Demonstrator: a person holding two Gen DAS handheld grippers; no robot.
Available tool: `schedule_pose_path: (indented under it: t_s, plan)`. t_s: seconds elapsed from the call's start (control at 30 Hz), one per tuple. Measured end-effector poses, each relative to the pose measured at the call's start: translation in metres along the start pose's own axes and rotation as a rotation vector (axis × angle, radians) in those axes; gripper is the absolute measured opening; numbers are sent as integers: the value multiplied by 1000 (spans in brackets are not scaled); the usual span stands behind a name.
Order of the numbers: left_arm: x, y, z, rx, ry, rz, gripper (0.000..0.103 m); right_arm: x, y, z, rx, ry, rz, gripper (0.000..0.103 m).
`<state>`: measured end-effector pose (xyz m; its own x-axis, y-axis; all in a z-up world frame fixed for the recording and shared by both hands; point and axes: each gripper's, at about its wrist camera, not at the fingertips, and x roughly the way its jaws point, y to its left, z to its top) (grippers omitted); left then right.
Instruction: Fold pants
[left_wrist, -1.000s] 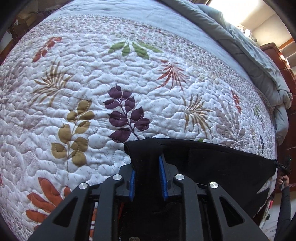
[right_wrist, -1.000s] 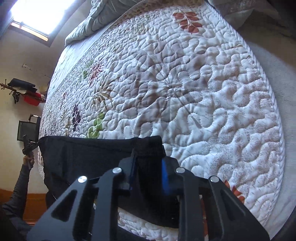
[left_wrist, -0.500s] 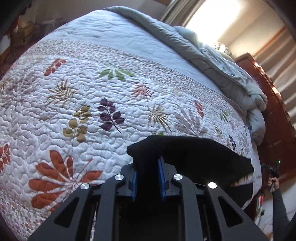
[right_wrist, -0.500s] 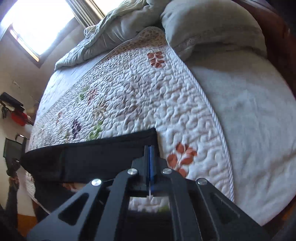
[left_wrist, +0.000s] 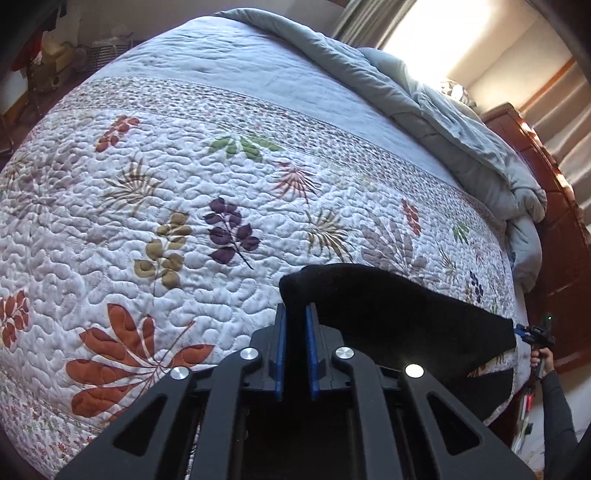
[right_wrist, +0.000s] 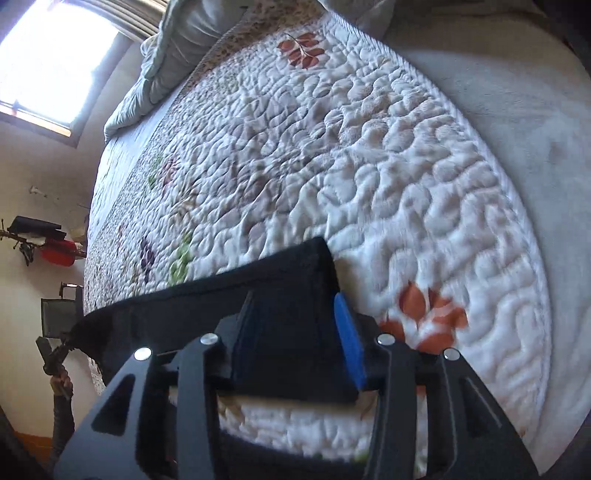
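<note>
Black pants (left_wrist: 399, 317) hang stretched between my two grippers above the quilted bed. My left gripper (left_wrist: 295, 314) is shut on one corner of the pants' edge, which bunches over its blue pads. In the right wrist view the pants (right_wrist: 280, 295) run leftward toward the other hand. My right gripper (right_wrist: 295, 299) has its blue-padded fingers spread wide, and the pants' corner lies draped across the gap between them. The right gripper also shows small at the far right of the left wrist view (left_wrist: 532, 334).
A floral quilt (left_wrist: 184, 192) covers the bed. A grey duvet (left_wrist: 436, 103) is bunched along the far side by a wooden headboard (left_wrist: 561, 229). A bare pale mattress strip (right_wrist: 524, 140) runs along the quilt's right edge. A window (right_wrist: 48, 55) is bright.
The right gripper's fingers, shut tight on the pants half a second ago, have spread wide. Both grippers have dropped closer to the quilt, with the pants still stretched between them.
</note>
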<state>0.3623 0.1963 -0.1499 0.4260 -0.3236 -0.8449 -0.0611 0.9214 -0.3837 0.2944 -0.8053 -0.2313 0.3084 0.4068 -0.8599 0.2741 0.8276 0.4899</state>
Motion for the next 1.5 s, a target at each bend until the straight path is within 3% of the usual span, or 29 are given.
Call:
schedule_pose_path:
  t_s: [0.03, 0.13, 0.27, 0.3, 0.4, 0.53, 0.63, 0.73, 0.87, 0.9, 0.93, 1.0, 1.07, 1.23, 1.5]
  plan:
    - [-1, 6, 2, -20, -6, 1, 7, 10, -3, 8, 1, 12, 7, 45]
    - [7, 17, 1, -42, 31, 11, 7, 29, -1, 16, -33, 59, 32, 63]
    - [32, 21, -4, -22, 126, 44, 7, 31, 4, 19, -67, 83, 63, 63]
    - [36, 24, -1, -29, 128, 54, 11, 31, 4, 19, -73, 91, 52, 62]
    - [43, 31, 14, -43, 119, 52, 64, 32, 3, 22, -62, 95, 51, 61]
    - [68, 33, 34, -11, 185, 34, 68, 34, 10, 21, -68, 97, 40, 65]
    - [93, 43, 45, -9, 234, 57, 68, 37, 16, 22, -73, 106, 60, 60]
    - [122, 46, 49, 0, 309, 32, 68, 41, 17, 22, -66, 112, 56, 59]
    - [149, 49, 47, 48, 384, 68, 68, 40, 17, 23, -63, 118, 58, 59]
    - [149, 48, 47, 47, 377, 60, 66, 41, 17, 23, -64, 120, 54, 59]
    - [148, 48, 49, 49, 362, 55, 51, 42, 18, 24, -69, 122, 44, 53]
    - [147, 43, 48, 63, 359, 29, 28, 43, 22, 24, -89, 127, 22, 25]
    - [145, 34, 43, 93, 354, 33, 18, 43, 31, 22, -124, 126, 25, 12]
    - [103, 21, 46, 78, 223, -31, 14, 32, 51, 17, -165, 87, -24, 9]
    - [1, -14, 19, 129, 53, -139, 14, -42, 78, -13, -247, -62, -86, 8]
